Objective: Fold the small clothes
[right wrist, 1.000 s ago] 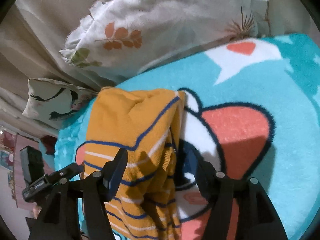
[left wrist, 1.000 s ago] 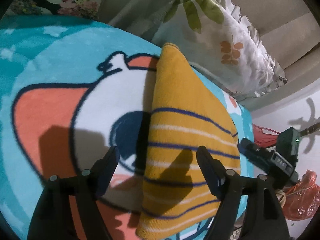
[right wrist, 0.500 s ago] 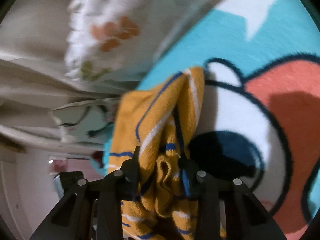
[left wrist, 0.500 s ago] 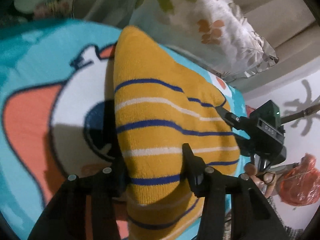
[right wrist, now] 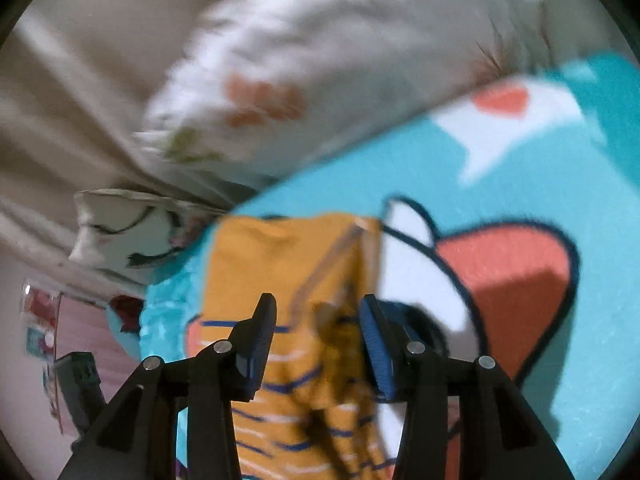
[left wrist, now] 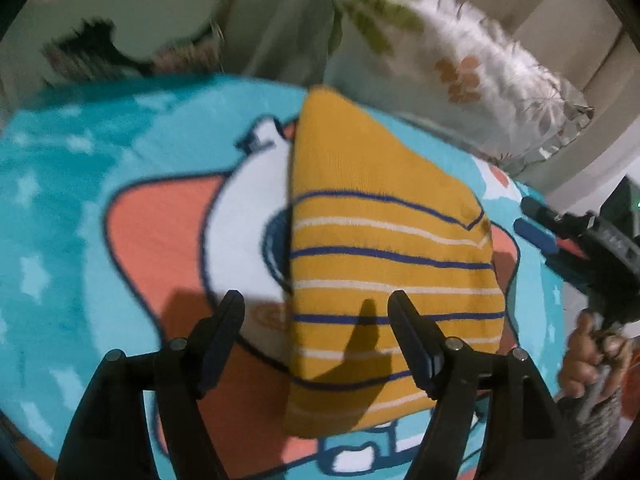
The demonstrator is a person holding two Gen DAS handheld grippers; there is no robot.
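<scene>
Both grippers, clamped half a second ago, now stand open: the left gripper (left wrist: pixel 316 332) and right gripper (right wrist: pixel 318 336) release the mustard-yellow striped knit garment (left wrist: pixel 384 256), which lies flatter.

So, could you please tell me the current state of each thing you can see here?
sweater: folded, lying flat on the blanket, in neither gripper.
blanket: spread out under the sweater.
left gripper: open, above the sweater's near edge.
right gripper: open, fingers either side of a bunched fold.
pillow: lying past the blanket's far edge.
</scene>
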